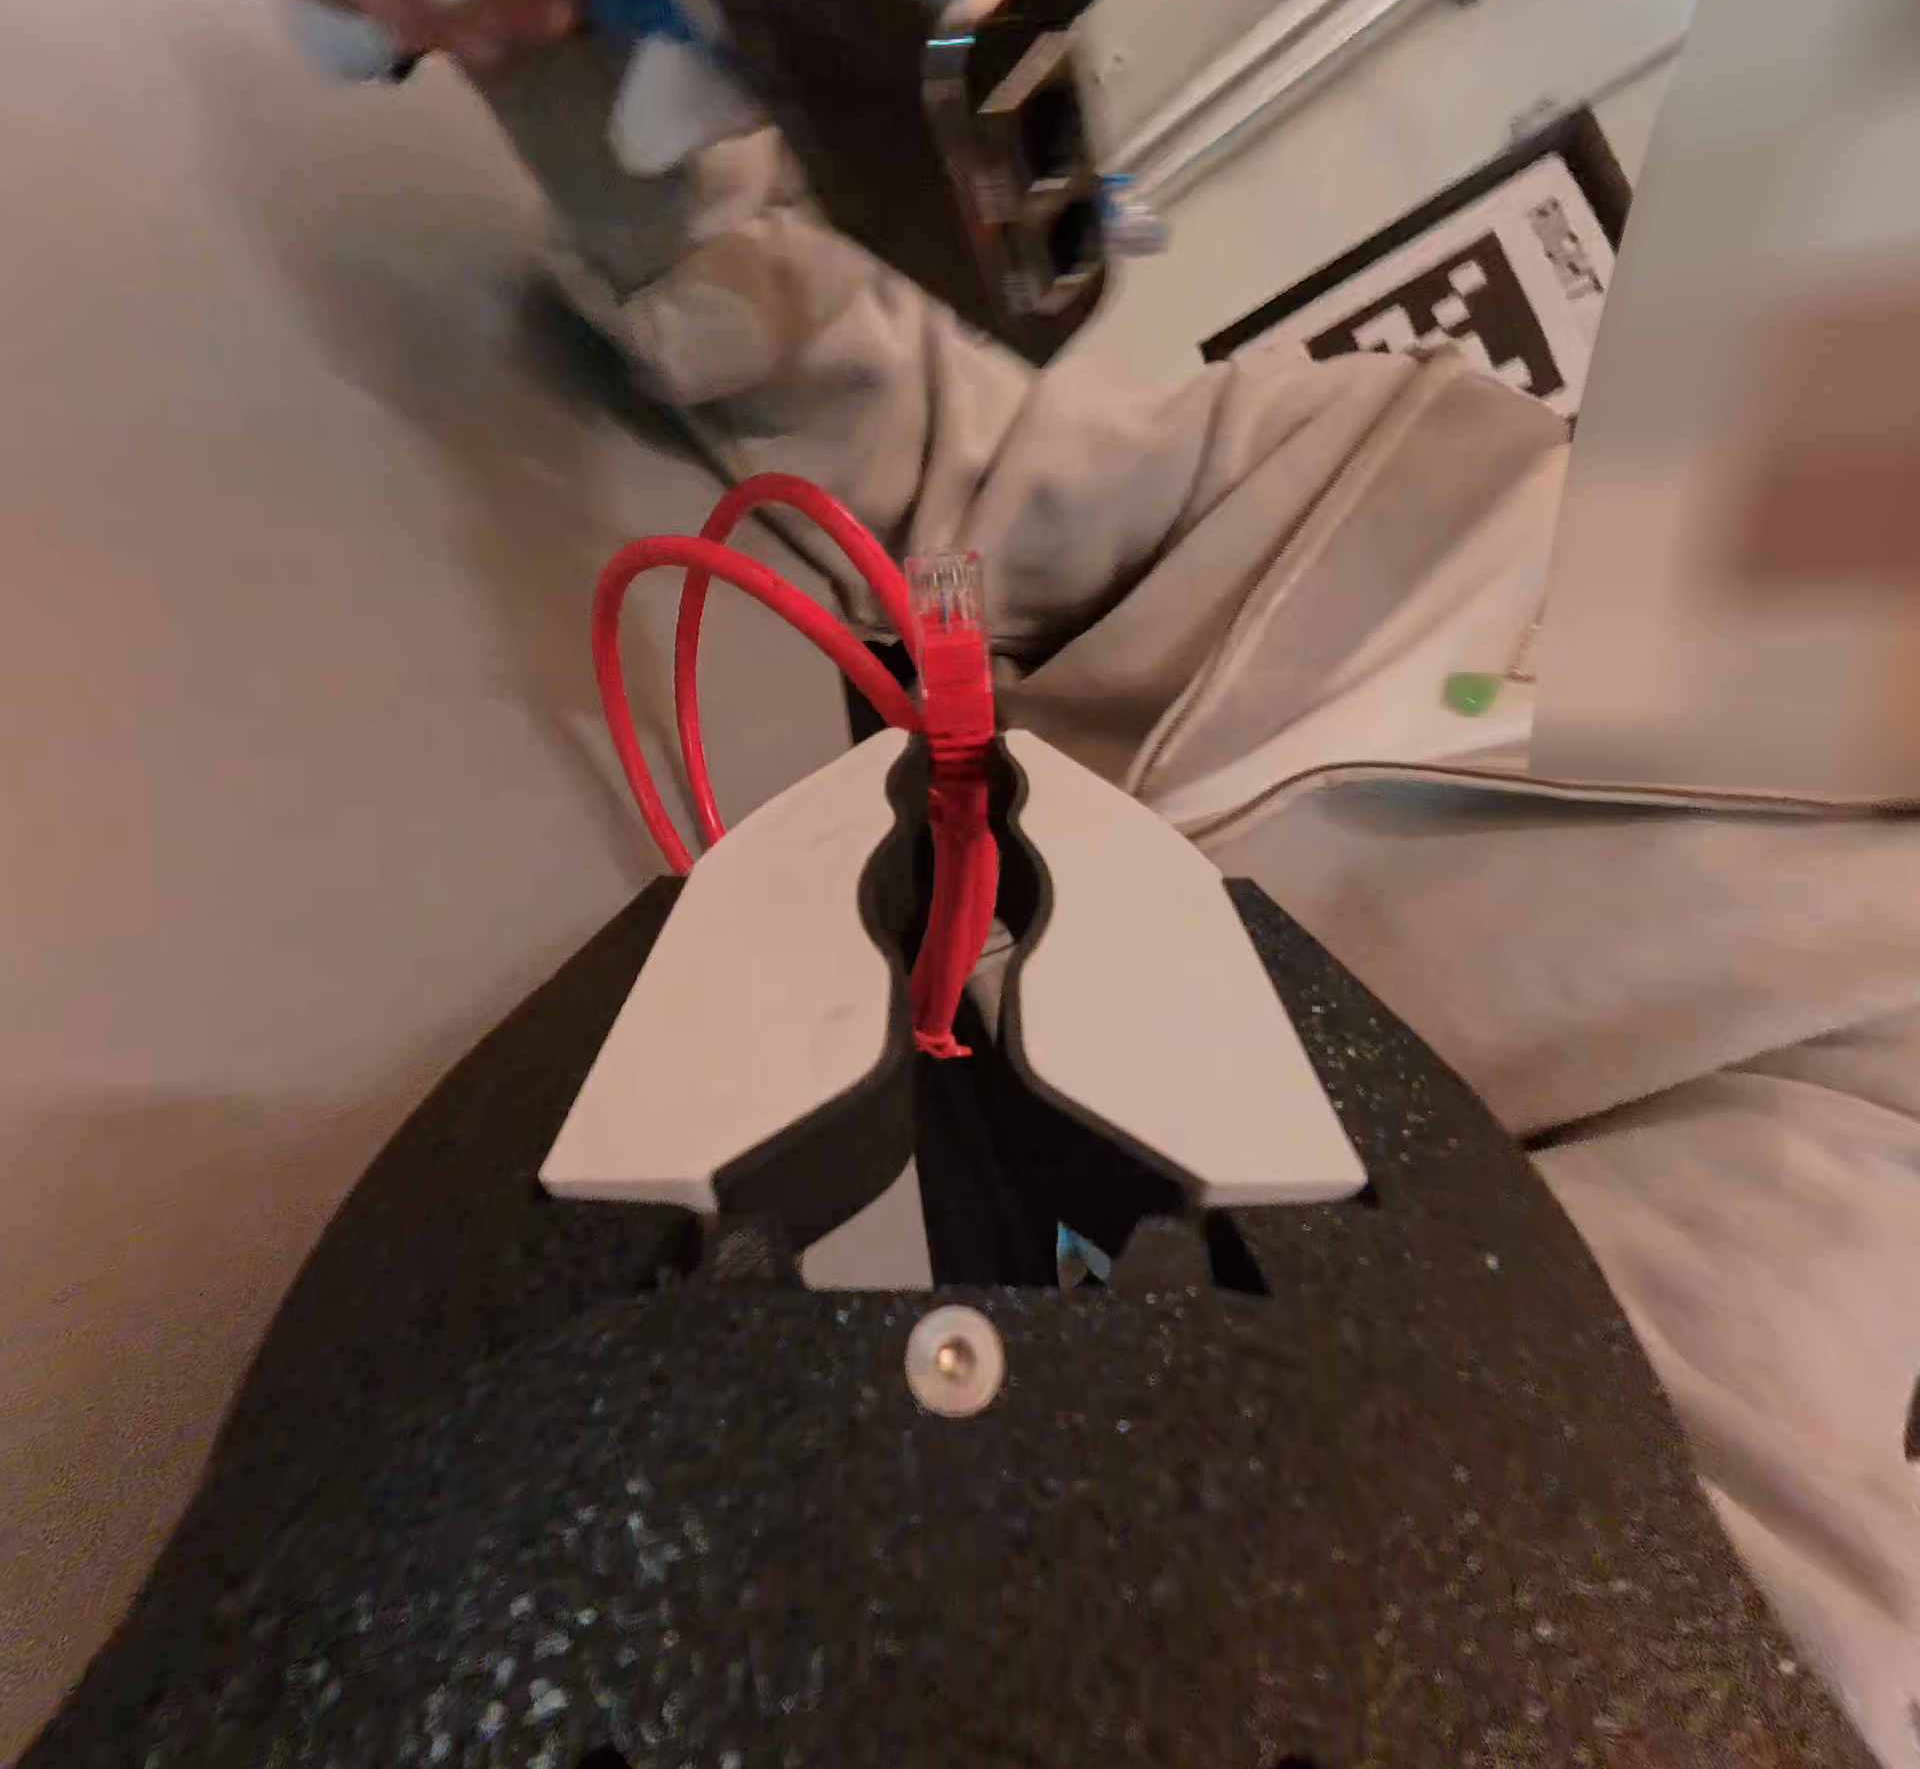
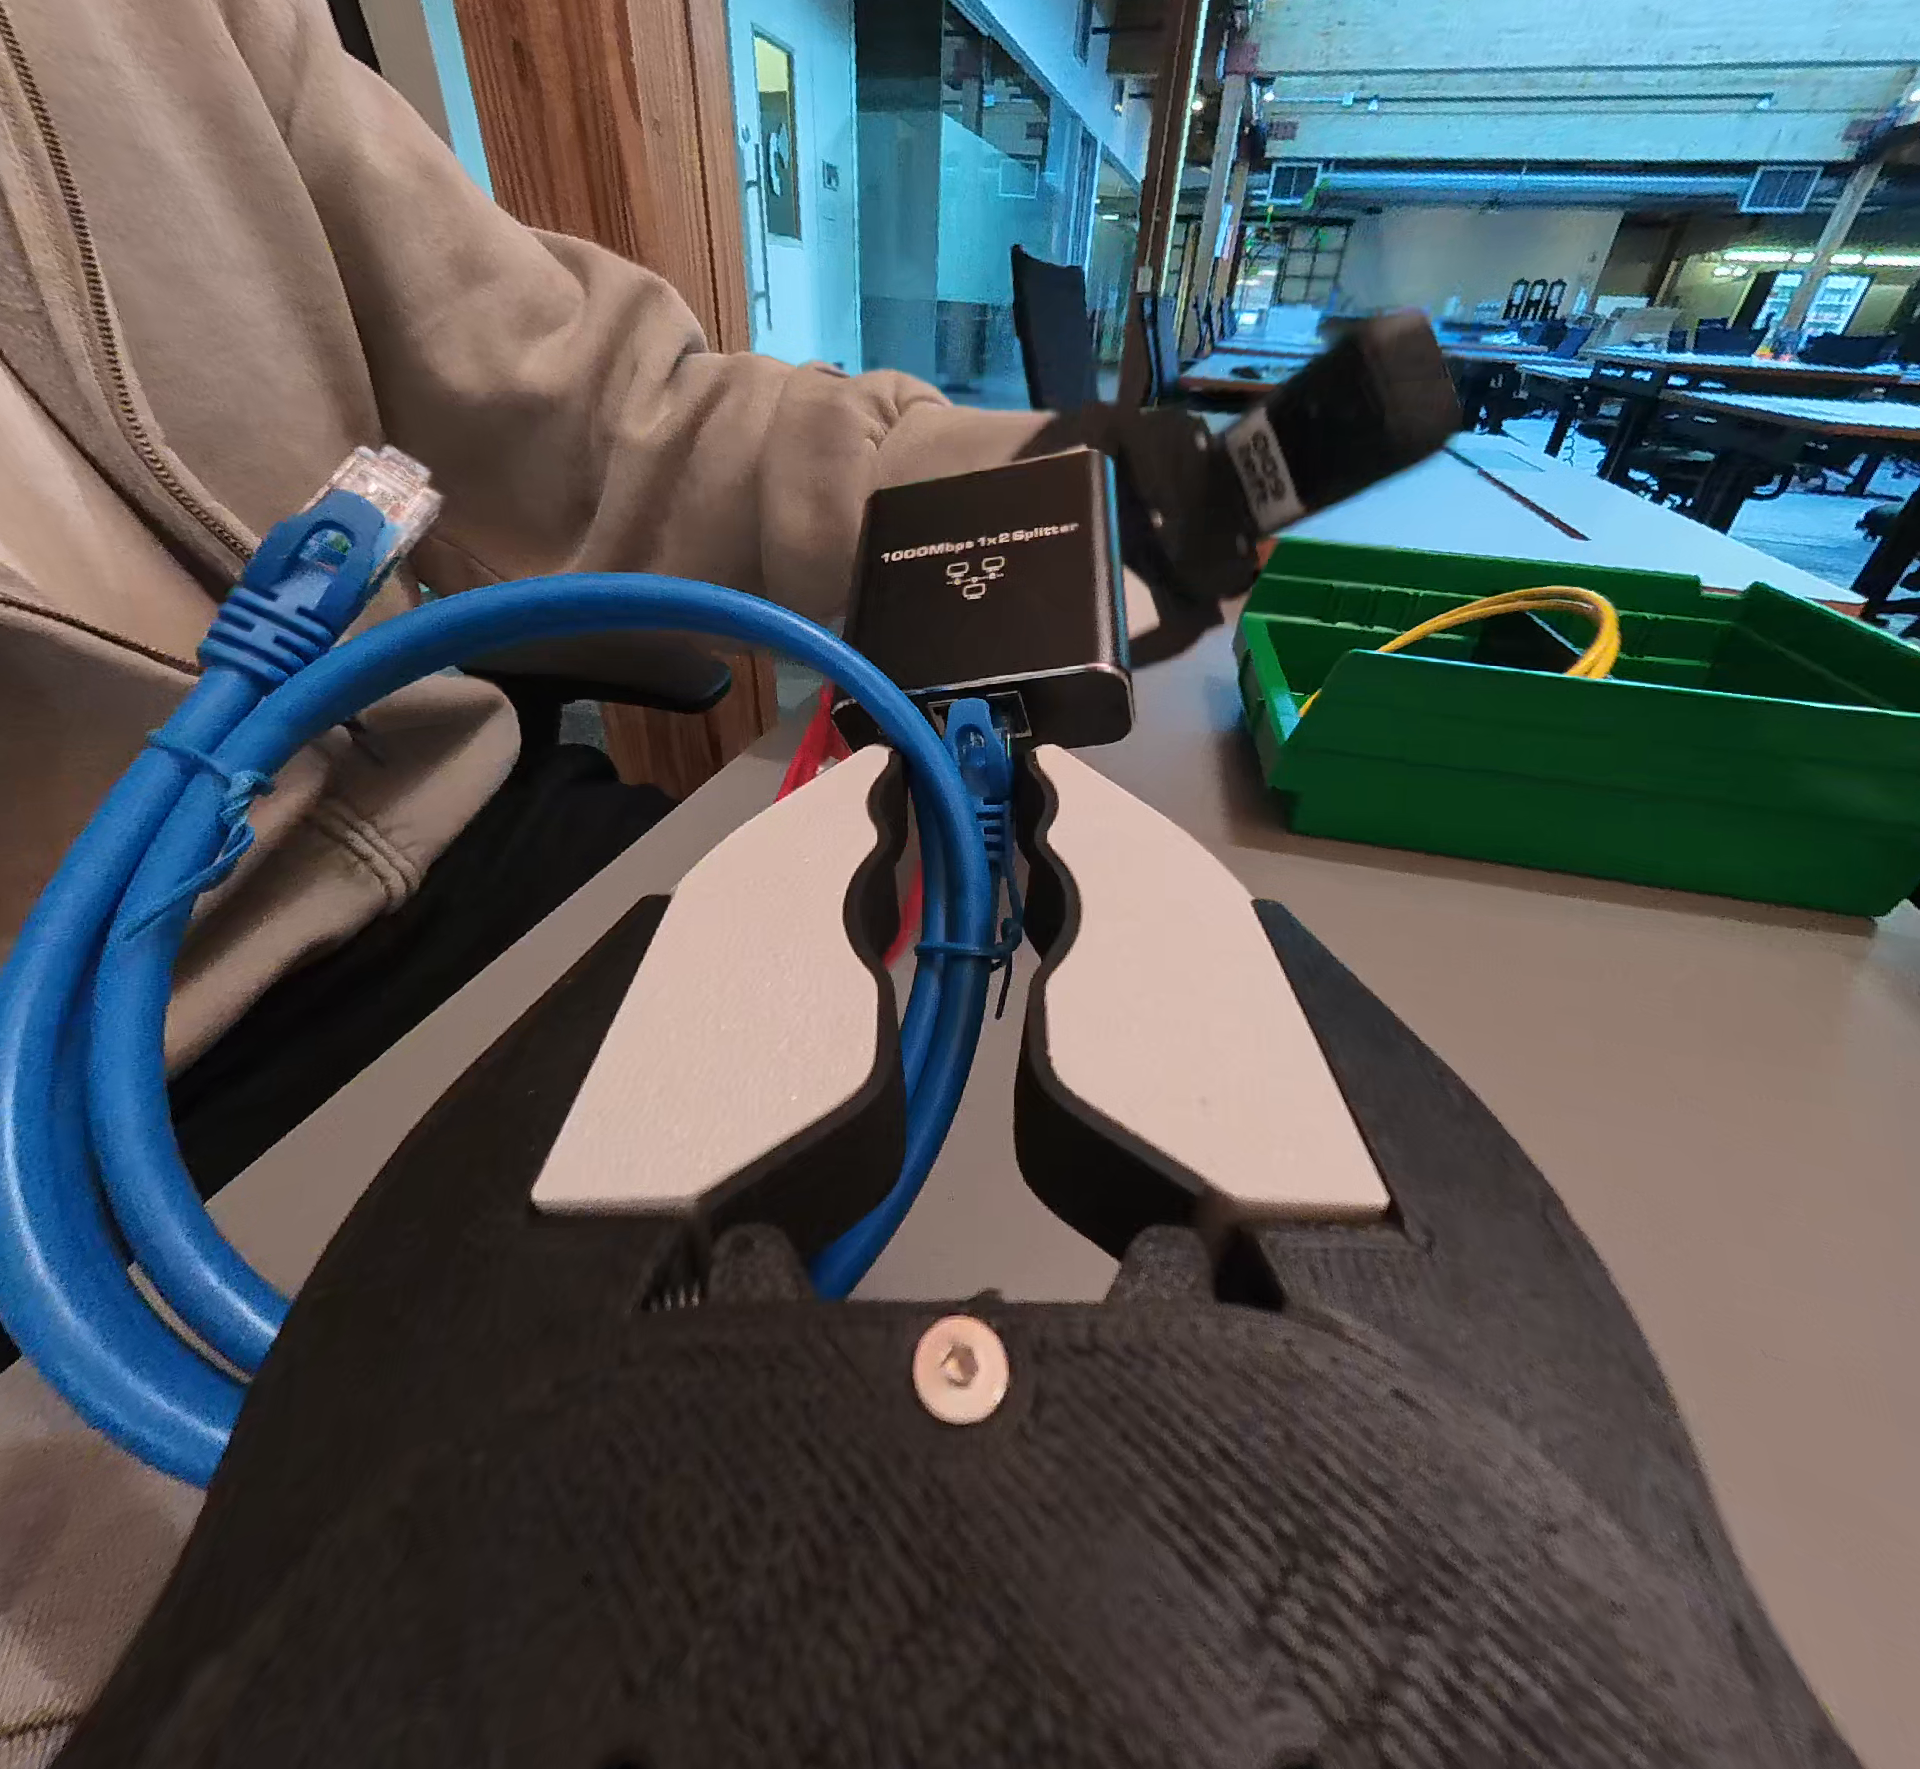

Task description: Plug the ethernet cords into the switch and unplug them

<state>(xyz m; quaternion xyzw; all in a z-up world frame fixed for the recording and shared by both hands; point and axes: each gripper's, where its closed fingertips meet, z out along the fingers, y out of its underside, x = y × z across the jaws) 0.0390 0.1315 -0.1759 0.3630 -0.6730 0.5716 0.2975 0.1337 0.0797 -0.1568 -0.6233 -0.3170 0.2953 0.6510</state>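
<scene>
Between my left fingers (image 1: 958,753) I am pinching the red ethernet cord (image 1: 727,597) just behind its red boot, so the clear plug (image 1: 945,589) is pointing straight up toward twelve o'clock, free of any port. Its thin cable is looping out to ten o'clock and curling back down behind the left finger pad, and a red tie is hanging in the gap between the pads. Up at one o'clock in the left wrist view, blurred by motion, the black switch (image 1: 997,192) is showing a blue plug seated in its face.

My right fingers (image 2: 961,763) are closing on the blue ethernet cord (image 2: 135,1044) right at its boot, and that plug (image 2: 975,732) is sitting in a port on the near face of the switch (image 2: 987,576), a small black box at twelve o'clock. The thick blue cable is arcing over to nine o'clock and coiling down past my gripper body, bound with a blue tie, and its other plug (image 2: 374,493) is sticking up free at ten o'clock against a beige hooded jacket (image 2: 312,265). At two o'clock a green bin (image 2: 1579,784) is resting on the grey surface (image 2: 1558,1096) with a yellow cord (image 2: 1507,618) looping inside it. My left gripper is showing blurred just behind the switch, at one o'clock.
</scene>
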